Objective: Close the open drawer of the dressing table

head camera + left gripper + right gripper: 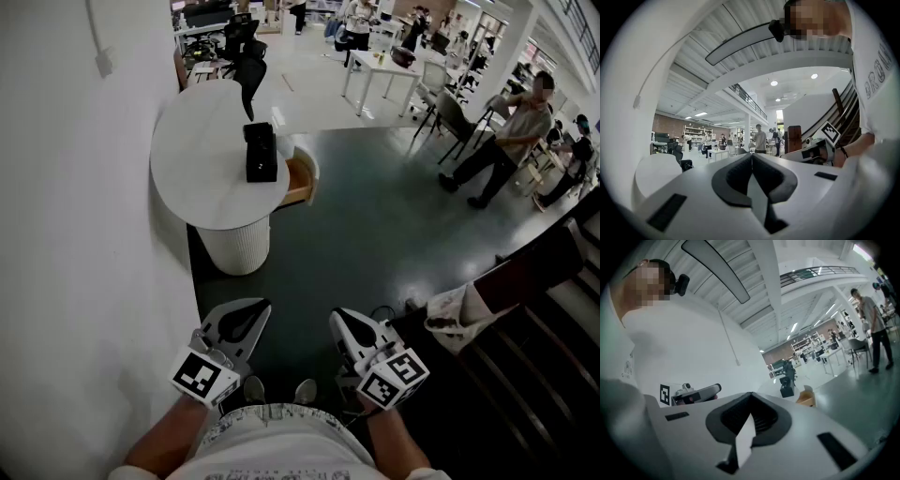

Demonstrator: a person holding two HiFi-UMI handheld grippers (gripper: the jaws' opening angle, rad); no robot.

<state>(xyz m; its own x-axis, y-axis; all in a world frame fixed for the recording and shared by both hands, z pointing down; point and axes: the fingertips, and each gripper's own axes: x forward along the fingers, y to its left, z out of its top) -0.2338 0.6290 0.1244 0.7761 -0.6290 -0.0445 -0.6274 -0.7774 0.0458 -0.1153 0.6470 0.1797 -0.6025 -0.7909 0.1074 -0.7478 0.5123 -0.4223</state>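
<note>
The round white dressing table (202, 159) stands against the left wall, well ahead of me. Its wooden drawer (300, 180) juts out open on the right side; it also shows in the right gripper view, drawer (806, 398). A black box (261, 152) sits on the tabletop. My left gripper (251, 309) and right gripper (337, 321) hover close to my body, far short of the table, both pointing forward. Each has its jaws together with nothing between them: left gripper (751, 155), right gripper (751, 394).
A white wall (66, 234) runs along the left. Dark stairs (553, 356) and a pale bag (459, 317) lie at the right. A seated person (506, 141), chairs and white tables (384, 70) fill the back. Dark floor (375, 234) stretches between me and the table.
</note>
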